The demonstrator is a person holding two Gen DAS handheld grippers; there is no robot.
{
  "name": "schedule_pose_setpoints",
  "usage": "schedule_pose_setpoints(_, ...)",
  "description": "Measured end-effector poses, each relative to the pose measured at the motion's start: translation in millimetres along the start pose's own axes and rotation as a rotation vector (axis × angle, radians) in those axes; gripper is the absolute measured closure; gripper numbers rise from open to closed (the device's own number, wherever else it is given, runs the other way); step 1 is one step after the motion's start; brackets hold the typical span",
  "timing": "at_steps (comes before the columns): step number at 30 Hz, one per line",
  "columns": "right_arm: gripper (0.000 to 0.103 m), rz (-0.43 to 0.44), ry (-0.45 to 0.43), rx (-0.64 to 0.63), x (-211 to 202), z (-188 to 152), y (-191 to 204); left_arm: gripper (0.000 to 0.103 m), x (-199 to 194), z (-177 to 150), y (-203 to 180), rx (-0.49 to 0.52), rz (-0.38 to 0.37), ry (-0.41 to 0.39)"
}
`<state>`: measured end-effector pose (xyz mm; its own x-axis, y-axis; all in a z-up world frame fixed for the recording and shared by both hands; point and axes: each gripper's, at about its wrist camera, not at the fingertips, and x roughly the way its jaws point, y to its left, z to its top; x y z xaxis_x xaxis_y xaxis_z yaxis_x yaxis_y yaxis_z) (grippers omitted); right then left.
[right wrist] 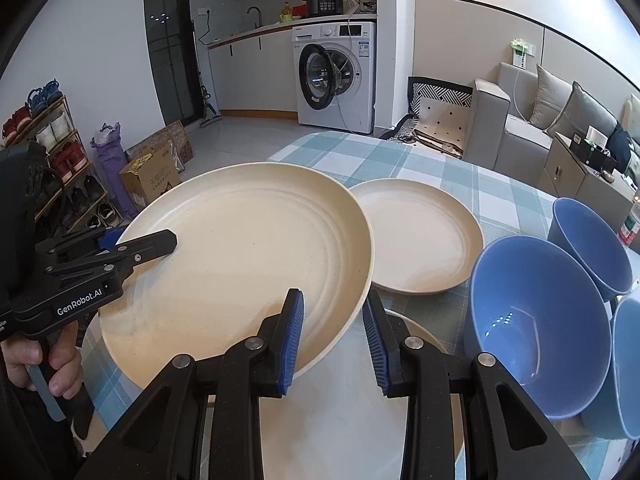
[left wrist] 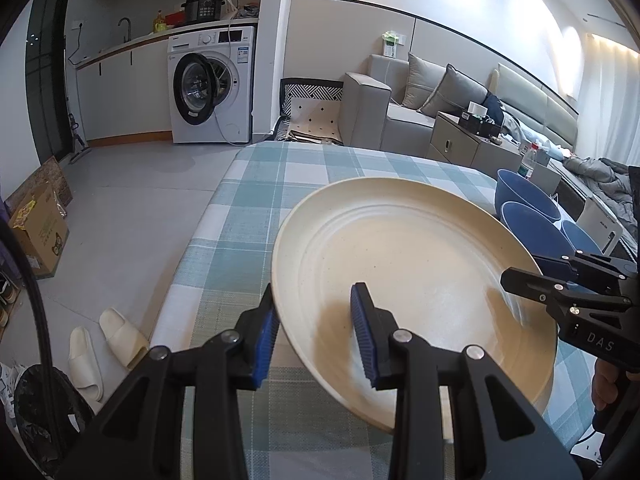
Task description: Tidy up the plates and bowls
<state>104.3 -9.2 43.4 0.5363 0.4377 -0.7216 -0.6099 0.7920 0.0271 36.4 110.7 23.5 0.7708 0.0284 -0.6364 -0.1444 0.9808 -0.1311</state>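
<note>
The table [right wrist: 420, 156], covered in a blue-green and white checked cloth, carries the dishes; behind it stands a white washing machine [right wrist: 336, 76] with its door ajar, its label too small to read. The large cream plate [right wrist: 248, 248] is lifted off the table and tilted, its left edge higher than its right, held between both grippers. The left gripper [left wrist: 316, 336] is clamped on the plate's left rim, one blue pad under the edge and one on the inner face; seen from the right wrist camera, its black body reads "GenRobot.AI", and a hand [right wrist: 48, 364] wraps its handle. The right gripper [right wrist: 334, 340] is closed on the plate's near right rim, one pad inside the dish and one outside; from the left wrist view its side shows the letters "DAS".

Beneath the lifted plate lies another cream plate [right wrist: 420, 332], mostly hidden. A second cream plate [right wrist: 424, 236] sits flat on the table just beyond, its face empty. To the right stand three blue bowls, close together: the nearest bowl [right wrist: 536, 320] is upright and empty, a farther bowl [right wrist: 588, 248] leans away, and a third bowl [right wrist: 628, 360] is cut off by the edge. A cardboard box [right wrist: 152, 176] on the floor bears print that cannot be read.
</note>
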Motion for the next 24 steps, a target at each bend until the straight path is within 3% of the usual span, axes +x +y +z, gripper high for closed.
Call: schedule_pose_setpoints(24, 0.071, -0.044, -0.004, 0.047, -19, -28, -16, 0.070, 7, -5, -26, 0.057, -0.041, 0.018)
